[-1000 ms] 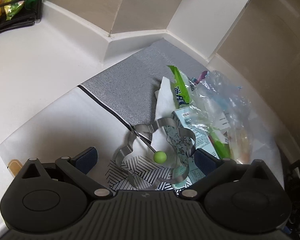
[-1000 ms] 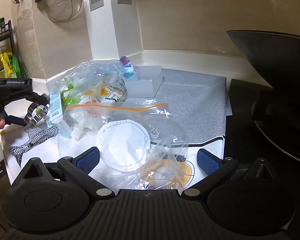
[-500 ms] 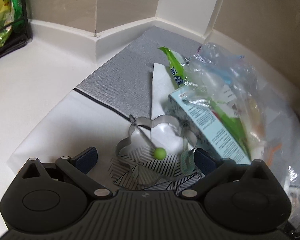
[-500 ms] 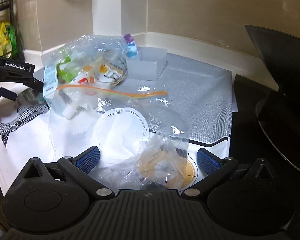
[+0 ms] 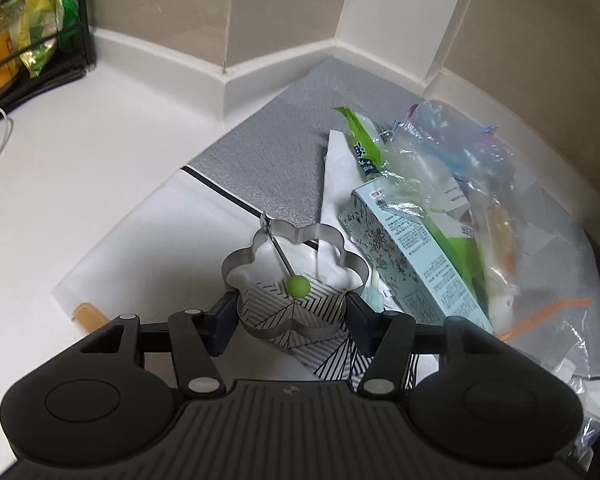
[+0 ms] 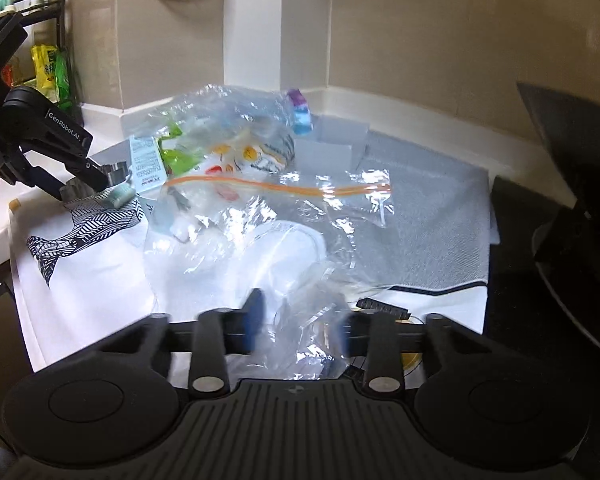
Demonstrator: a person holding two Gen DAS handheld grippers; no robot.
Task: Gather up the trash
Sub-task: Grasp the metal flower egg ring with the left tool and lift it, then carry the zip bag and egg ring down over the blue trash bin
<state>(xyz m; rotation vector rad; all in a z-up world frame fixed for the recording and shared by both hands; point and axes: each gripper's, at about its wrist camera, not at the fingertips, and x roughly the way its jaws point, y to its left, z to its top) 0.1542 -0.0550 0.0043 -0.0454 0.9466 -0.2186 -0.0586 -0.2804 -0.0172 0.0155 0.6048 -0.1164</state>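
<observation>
Both grippers have just been closing from wide open. The left gripper (image 5: 291,314) now clasps a flower-shaped metal ring (image 5: 296,280) with a green knob (image 5: 298,286), its pads touching the ring's two sides low on the white mat (image 5: 140,248). The right gripper (image 6: 300,326), blurred by motion, has narrowed around the crumpled near end of a clear zip bag (image 6: 268,208); plastic lies between the pads, and they seem to pinch it. The bag, holding wrappers and a pale blue carton (image 5: 412,252), lies on the grey mat (image 6: 428,216) just beside the ring. This suggests the bag is being held for loading, though the ring looks like a utensil, not trash.
</observation>
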